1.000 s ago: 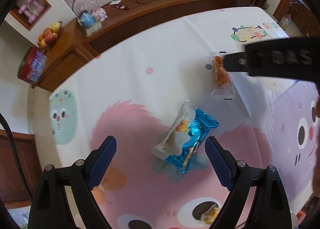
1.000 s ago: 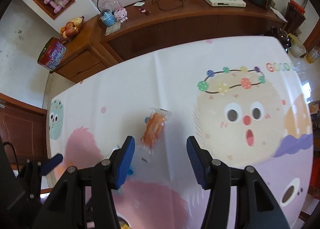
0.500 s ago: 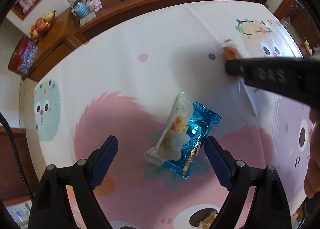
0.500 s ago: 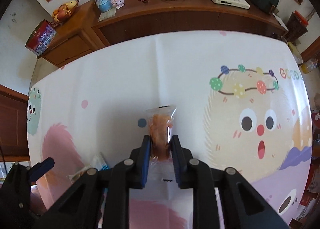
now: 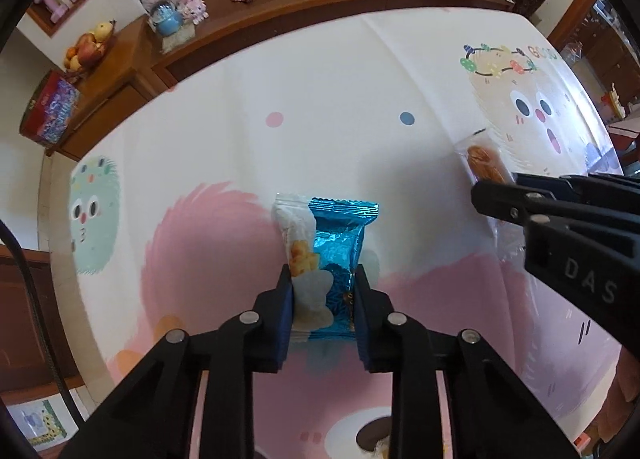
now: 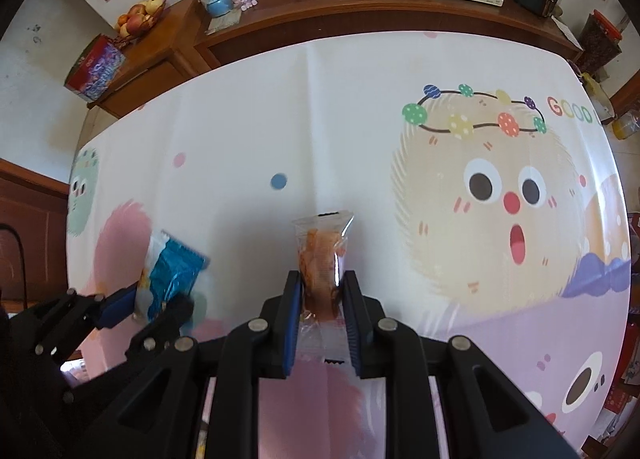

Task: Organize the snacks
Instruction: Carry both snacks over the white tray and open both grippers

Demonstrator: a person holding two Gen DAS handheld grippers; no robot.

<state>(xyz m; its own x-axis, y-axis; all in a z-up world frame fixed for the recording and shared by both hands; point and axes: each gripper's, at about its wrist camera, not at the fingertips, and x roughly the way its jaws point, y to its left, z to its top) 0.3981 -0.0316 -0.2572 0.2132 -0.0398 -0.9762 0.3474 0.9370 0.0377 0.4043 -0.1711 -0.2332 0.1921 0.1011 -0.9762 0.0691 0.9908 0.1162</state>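
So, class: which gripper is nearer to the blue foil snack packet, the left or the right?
Left. The left gripper is shut on the blue foil snack packet; the right gripper sits off to its side, clamping the clear orange snack packet.

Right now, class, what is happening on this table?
A person is sorting snacks with two handheld grippers. The left gripper has just closed on a blue foil snack packet; the right gripper is clamped on a clear packet of orange snacks. Both packets sit over the cartoon tablecloth.
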